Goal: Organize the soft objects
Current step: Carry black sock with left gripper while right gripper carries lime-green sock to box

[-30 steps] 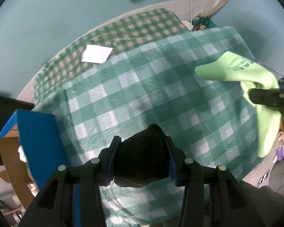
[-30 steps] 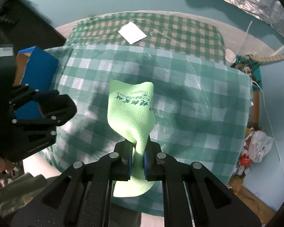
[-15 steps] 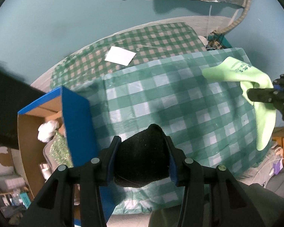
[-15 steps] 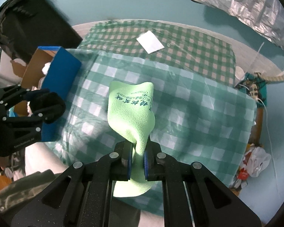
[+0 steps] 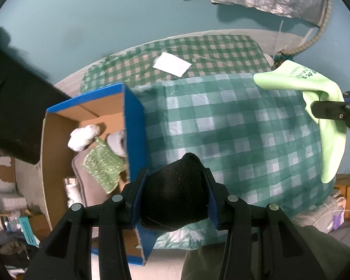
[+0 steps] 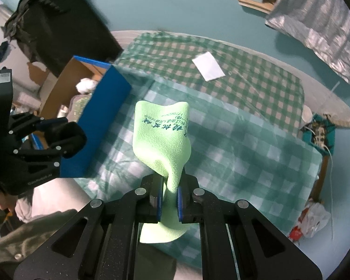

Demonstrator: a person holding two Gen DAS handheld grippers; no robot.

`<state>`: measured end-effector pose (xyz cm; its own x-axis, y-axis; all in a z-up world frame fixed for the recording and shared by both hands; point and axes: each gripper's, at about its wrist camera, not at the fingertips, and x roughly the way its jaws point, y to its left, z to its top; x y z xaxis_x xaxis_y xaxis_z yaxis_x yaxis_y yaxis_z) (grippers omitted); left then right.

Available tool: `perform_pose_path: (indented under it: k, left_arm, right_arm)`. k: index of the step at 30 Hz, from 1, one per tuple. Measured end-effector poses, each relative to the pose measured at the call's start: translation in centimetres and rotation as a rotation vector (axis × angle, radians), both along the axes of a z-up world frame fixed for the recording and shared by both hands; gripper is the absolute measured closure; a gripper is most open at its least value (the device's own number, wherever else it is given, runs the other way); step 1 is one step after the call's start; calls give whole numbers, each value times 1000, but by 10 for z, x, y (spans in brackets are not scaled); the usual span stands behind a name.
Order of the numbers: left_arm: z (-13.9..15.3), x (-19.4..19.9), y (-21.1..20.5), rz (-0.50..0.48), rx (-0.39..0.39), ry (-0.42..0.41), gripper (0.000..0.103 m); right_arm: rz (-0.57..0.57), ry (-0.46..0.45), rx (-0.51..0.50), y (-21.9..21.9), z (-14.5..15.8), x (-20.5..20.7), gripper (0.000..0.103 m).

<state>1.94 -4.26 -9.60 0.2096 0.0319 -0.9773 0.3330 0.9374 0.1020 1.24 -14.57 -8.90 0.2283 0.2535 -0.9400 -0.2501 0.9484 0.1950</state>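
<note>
My left gripper [image 5: 176,192] is shut on a black soft object [image 5: 175,198] and holds it above the table's left edge, beside the blue cardboard box [image 5: 134,128]. The black object also shows in the right wrist view [image 6: 70,137]. My right gripper [image 6: 169,198] is shut on a light green cloth [image 6: 163,137] with dark printed text, held above the green checked tablecloth [image 6: 245,144]. The cloth hangs at the right of the left wrist view [image 5: 326,121]. The box [image 6: 100,116] holds a white fluffy item [image 5: 84,135], a green glittery item [image 5: 102,165] and a grey one.
A white paper [image 5: 172,64] lies on the far checked cloth [image 5: 210,51]. A dark cabinet [image 6: 65,23] stands behind the box. A teal stand [image 6: 317,135] with cables and a plastic bag [image 6: 312,219] sit to the right. Clutter lies on the floor at left.
Both grippers have moved left and risen, keeping their loads. The blue box and its contents have come into fuller view in both wrist cameras.
</note>
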Motion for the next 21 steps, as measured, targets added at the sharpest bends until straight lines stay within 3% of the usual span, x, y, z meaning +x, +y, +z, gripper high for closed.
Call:
perform_pose_path:
  k: [21]
  left_arm:
    - [12,-6,116,232,17,-1,57]
  right_arm:
    - [234,-24,7,122,12,32,95]
